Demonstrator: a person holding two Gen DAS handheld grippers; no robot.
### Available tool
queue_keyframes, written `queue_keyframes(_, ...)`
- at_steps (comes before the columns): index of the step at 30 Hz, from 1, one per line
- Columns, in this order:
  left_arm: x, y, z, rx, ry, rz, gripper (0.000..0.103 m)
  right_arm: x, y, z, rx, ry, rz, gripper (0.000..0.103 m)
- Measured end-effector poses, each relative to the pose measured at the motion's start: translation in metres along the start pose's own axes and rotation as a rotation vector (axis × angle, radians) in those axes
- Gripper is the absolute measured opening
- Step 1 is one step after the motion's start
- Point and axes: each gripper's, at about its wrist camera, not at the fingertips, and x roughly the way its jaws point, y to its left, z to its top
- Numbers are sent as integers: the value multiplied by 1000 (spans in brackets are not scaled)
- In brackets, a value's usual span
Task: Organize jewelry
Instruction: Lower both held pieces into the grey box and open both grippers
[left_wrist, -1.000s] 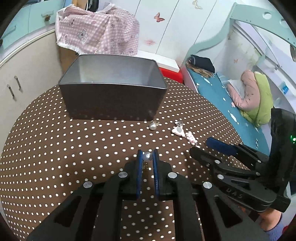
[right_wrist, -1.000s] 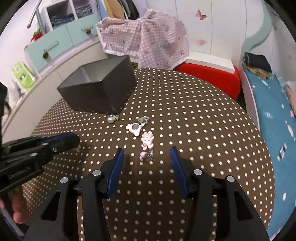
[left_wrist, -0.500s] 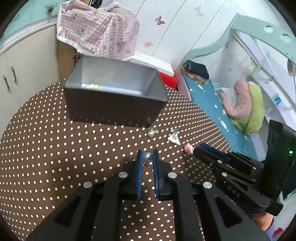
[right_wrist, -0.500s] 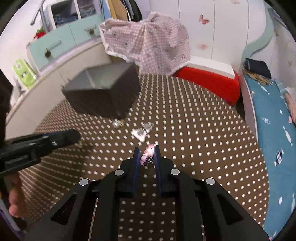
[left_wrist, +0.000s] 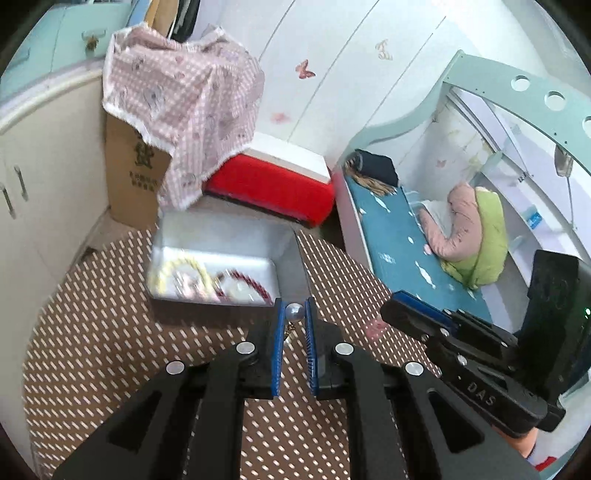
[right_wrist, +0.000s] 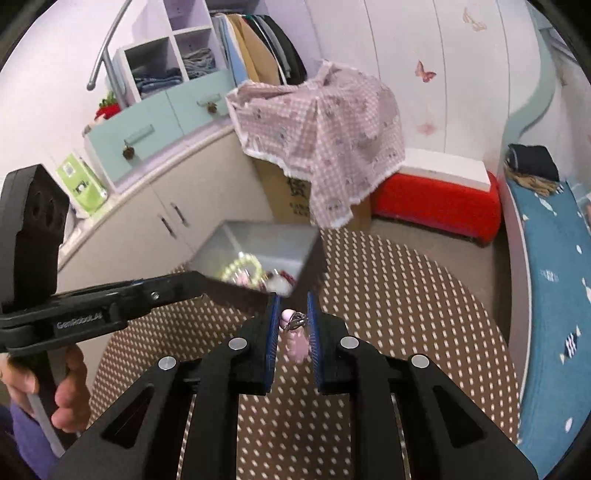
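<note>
My left gripper (left_wrist: 294, 314) is shut on a pearl earring (left_wrist: 295, 312) and holds it above the table, just short of the grey box (left_wrist: 184, 254). The box holds a yellow bead bracelet (left_wrist: 173, 271) and a red one (left_wrist: 251, 282). My right gripper (right_wrist: 291, 321) is shut on a pink charm (right_wrist: 295, 338) with a metal clasp, lifted near the box's (right_wrist: 240, 240) near right corner. The right gripper also shows in the left wrist view (left_wrist: 417, 314), and the left gripper in the right wrist view (right_wrist: 192, 280).
The round table has a brown polka-dot cloth (left_wrist: 92, 332). Behind it stand a cardboard box under a pink checked cloth (left_wrist: 177, 122), a red stool (left_wrist: 269, 184) and a bed (left_wrist: 406, 251) at the right. A cabinet (right_wrist: 147, 206) is at the left.
Both grippers have risen from the table and moved toward the box, each carrying its piece. The box's inside now shows from above.
</note>
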Motion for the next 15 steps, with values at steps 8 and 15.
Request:
queue_keyframes(8,12,24,38,-8,2,75,9,43,24,31,-10,32,43,16)
queue_keyframes(15,42,51,44,-34,49,106,9,87,31,40,-9,84,41,16)
